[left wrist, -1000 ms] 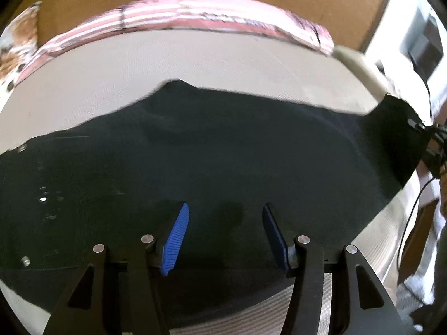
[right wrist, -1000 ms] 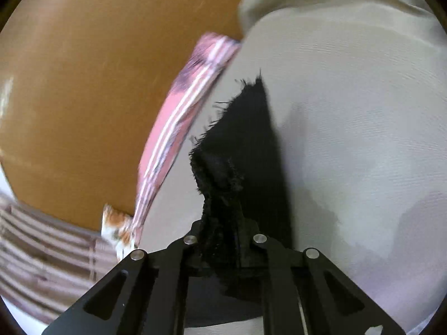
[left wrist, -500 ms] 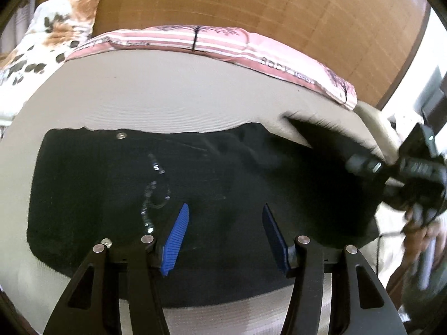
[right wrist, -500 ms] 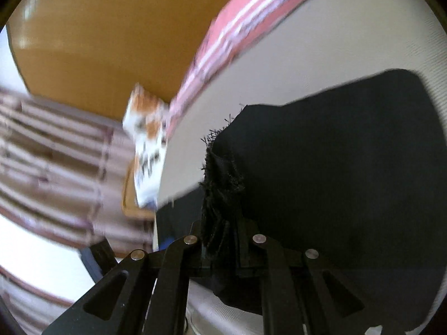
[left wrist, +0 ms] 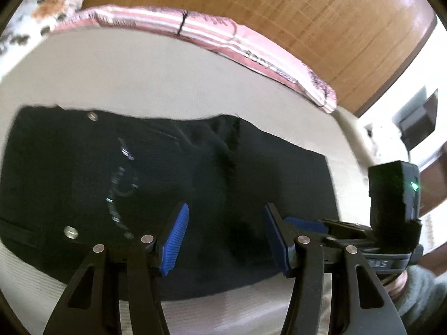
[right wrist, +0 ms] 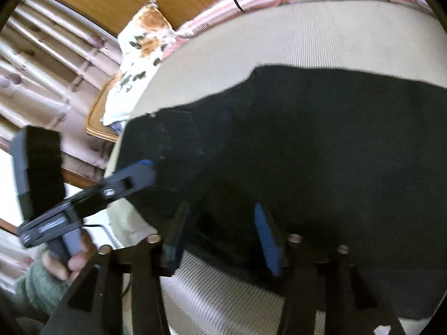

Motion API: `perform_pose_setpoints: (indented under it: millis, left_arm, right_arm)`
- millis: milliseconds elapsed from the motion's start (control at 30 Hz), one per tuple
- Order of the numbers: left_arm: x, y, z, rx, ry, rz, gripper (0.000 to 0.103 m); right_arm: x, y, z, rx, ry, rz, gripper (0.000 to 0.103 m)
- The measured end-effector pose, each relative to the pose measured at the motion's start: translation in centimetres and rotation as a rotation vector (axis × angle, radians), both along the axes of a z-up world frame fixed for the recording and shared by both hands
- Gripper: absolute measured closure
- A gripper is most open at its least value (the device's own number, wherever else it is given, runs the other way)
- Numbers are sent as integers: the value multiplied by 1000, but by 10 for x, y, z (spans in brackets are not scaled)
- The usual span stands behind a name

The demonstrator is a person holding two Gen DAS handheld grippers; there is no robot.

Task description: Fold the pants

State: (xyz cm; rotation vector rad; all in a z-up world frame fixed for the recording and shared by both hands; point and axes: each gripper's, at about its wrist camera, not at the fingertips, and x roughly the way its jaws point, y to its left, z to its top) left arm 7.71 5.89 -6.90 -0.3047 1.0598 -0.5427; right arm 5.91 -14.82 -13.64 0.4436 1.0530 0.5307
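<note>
The black pants (left wrist: 156, 184) lie folded flat on the beige bed, with metal studs and a chain on the left part. They also fill the right wrist view (right wrist: 307, 145). My left gripper (left wrist: 226, 237) is open and empty, its blue pads just above the near edge of the pants. It shows at the left of the right wrist view (right wrist: 139, 173). My right gripper (right wrist: 220, 240) is open and empty over the near edge of the pants. It shows at the right of the left wrist view (left wrist: 307, 223).
The beige bed cover (left wrist: 167, 83) runs on behind the pants. A pink striped blanket (left wrist: 223, 39) lies along the far edge against a wooden wall (left wrist: 307, 14). A flower-patterned pillow (right wrist: 139, 47) lies at the bed's left end. Curtains (right wrist: 42, 64) hang beyond.
My right gripper carried the frayed pant end across to the left, laid it over the pants and opened. The pants now lie folded shorter. My left gripper stayed open.
</note>
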Motion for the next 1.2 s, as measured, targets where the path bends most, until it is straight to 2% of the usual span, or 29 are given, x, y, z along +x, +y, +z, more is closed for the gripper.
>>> perform_pose_setpoints:
  millis: [133,200,400,633,800,900,967,1100,1200]
  left_arm:
    - [6,-4,-11,-109,127,-33,47]
    - [10,-8,-20,-136,194,-39,47]
    - [18,-19,-41,-171,335,-39,47]
    - [20,-35,-63,-192,450,-47,48]
    - [19,-44,-64,-185,449,-61,51]
    - [18,-52,-70,-175,479,-65,90]
    - [13,-54,-69,-161,472,-55,94]
    - [1,-55,-38,-136,339,-82,95]
    - [-4,-53,-28,-116,295,-94,95]
  right_arm:
    - [-19,-43,17,65,-34,-119,50]
    - [-27,-67,20,95,-36,-191,50]
    - [-34,-101,14,134,-15,-307,50]
    - [-37,-113,-1,172,21,-340,50]
    - [-35,-114,-5,176,28,-345,50]
    - [-34,-120,-8,175,42,-366,50]
    - [-34,-124,-9,160,51,-380,50]
    - [-38,-134,-8,119,52,-404,50]
    - [-43,-141,-9,82,56,-407,48]
